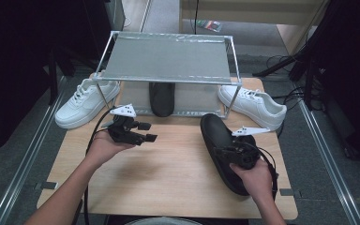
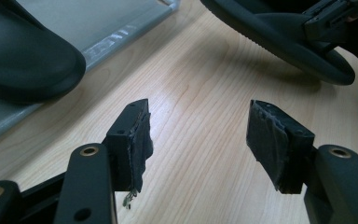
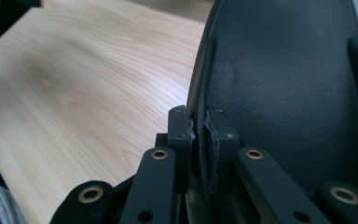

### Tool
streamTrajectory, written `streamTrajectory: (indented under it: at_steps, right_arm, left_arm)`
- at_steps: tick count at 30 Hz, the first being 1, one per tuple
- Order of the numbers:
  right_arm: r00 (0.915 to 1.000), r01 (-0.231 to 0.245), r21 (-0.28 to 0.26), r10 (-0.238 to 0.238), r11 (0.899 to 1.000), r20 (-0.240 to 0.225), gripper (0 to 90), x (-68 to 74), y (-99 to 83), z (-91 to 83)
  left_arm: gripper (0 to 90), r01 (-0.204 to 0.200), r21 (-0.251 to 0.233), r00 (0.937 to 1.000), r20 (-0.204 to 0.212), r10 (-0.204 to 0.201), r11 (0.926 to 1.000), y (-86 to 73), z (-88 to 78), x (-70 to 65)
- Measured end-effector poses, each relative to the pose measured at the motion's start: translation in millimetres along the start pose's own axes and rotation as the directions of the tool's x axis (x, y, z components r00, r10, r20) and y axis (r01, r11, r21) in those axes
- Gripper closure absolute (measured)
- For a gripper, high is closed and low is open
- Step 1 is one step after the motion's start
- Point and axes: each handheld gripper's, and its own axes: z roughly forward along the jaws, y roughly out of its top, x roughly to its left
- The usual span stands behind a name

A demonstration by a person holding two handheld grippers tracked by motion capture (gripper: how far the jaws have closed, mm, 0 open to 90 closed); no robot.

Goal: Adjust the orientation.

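High view: a black slipper [image 1: 222, 150] lies toe-forward on the right part of the wooden table [image 1: 168, 187], in front of a metal rack [image 1: 168, 61] whose lower shelf bears its mate [image 1: 161, 98]; a white sneaker [image 1: 86, 101] stands to each side of the rack. The right gripper [image 1: 229, 152] pinches the slipper's side wall near the heel. Right gripper view: the pads [image 3: 214, 140] press on either face of the thin rim [image 3: 198, 116], one outside and one inside the footbed. Left gripper view: the left gripper [image 2: 198, 140] hangs over bare table with its jaws wide and nothing between them. The slipper looks light and moulded from a soft, foam-like material with a matte, grippy skin; the wall will probably flex and the toe may droop when carried by one edge. The rim beside the heel, as held, or the strap over the instep, seems the soundest hold.
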Motion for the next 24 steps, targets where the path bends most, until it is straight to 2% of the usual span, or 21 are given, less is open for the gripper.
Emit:
streamTrajectory:
  at_steps: [5,10,18,24]
  right_arm:
    - [0.9980,0.039,0.019,-0.038,0.999,-0.051,83.5,13.2,10.5,15.9]
    - [0.9913,0.099,0.038,-0.095,0.994,-0.091,83.4,27.7,21.3,32.5]
    - [0.9733,0.190,0.060,-0.180,0.980,-0.143,83.3,50.1,36.0,58.4]
    - [0.9585,0.235,0.085,-0.216,0.968,-0.186,83.1,68.8,42.4,83.6]
  left_arm:
    - [40.3,0.006,0.004,0.9999,-0.011,-0.006,1.0000,-4.9,-4.3,-3.7]
    - [40.2,0.018,-0.003,0.9994,-0.029,-0.018,0.9998,-10.8,-10.2,-5.5]
    - [40.2,0.035,-0.018,0.9977,-0.056,-0.036,0.9992,-18.4,-19.9,-6.5]
    - [40.6,0.037,-0.021,0.9972,-0.064,-0.038,0.9991,-22.6,-25.9,-6.6]
